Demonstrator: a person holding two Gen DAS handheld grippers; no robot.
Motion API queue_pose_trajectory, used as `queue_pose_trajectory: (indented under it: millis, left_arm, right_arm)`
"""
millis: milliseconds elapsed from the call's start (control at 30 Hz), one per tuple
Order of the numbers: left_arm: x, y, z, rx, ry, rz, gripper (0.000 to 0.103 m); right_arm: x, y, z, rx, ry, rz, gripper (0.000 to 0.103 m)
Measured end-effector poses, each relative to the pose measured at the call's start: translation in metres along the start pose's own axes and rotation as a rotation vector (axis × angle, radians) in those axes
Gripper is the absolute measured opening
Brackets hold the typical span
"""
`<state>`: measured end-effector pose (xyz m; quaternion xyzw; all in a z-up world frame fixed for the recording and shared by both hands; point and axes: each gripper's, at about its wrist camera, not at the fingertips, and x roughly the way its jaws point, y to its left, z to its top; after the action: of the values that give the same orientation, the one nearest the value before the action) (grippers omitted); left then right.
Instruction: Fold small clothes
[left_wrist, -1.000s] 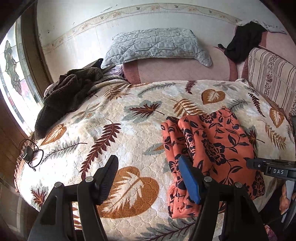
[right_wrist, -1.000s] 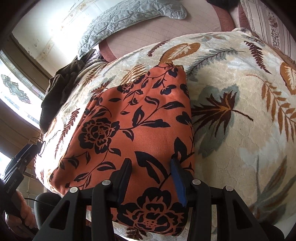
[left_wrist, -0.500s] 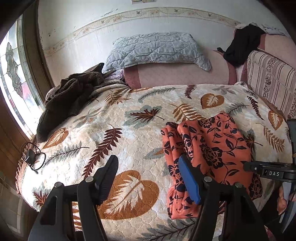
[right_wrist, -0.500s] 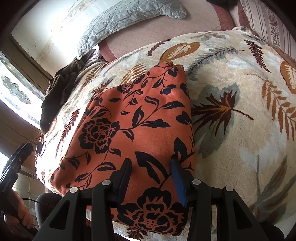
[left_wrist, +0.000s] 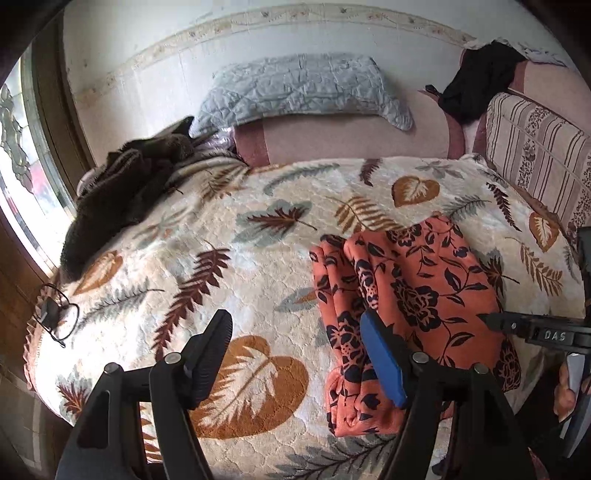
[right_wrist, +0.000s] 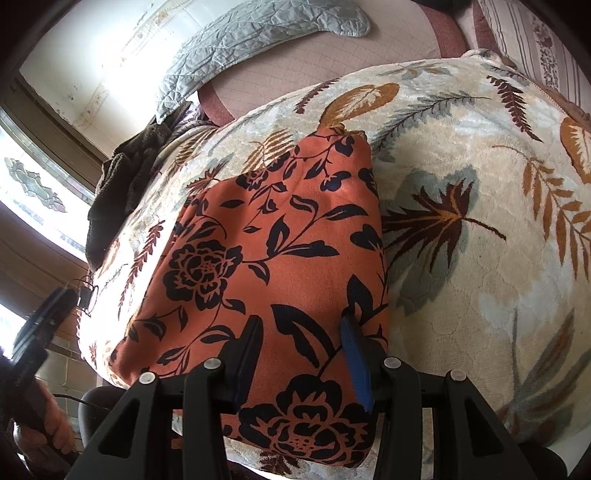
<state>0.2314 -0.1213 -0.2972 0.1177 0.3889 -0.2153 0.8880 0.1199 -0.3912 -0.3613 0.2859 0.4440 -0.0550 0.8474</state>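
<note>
Garment (left_wrist: 417, 291), orange with black flowers, lies folded right of centre on the leaf-print blanket (left_wrist: 236, 258). Left gripper (left_wrist: 303, 354) hangs spread wide and empty above its near edge; right gripper (right_wrist: 303, 354) sits low over the cloth, fingers apart, grasping nothing. Brown heap (left_wrist: 118, 195) upper left, grey pillow (left_wrist: 303, 88) top.

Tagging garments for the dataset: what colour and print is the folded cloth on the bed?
Orange-red with a black floral and leaf print; the folded cloth shows best in the right wrist view.
</note>
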Motion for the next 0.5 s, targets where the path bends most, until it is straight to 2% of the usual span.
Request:
queue_pose_trajectory:
  millis: [100,200,367,500]
  left_arm:
    - [0.037,0.003,0.001,-0.034,0.143,-0.095,0.074]
    - [0.061,-0.007,0.007,-0.037,0.184,-0.106,0.074]
    - [0.091,-0.034,0.032,0.017,0.173,-0.07,0.074]
    - [0.123,-0.051,0.036,0.111,0.225,0.067,0.074]
  right_arm:
    - [-0.011,-0.004,0.007,0.013,-0.052,0.018,0.048]
    - [-0.01,-0.008,0.021,0.023,-0.075,0.021,0.048]
    - [0.013,-0.007,0.056,0.04,-0.087,0.039,0.046]
    - [0.047,-0.011,0.081,0.065,-0.038,0.02,0.043]
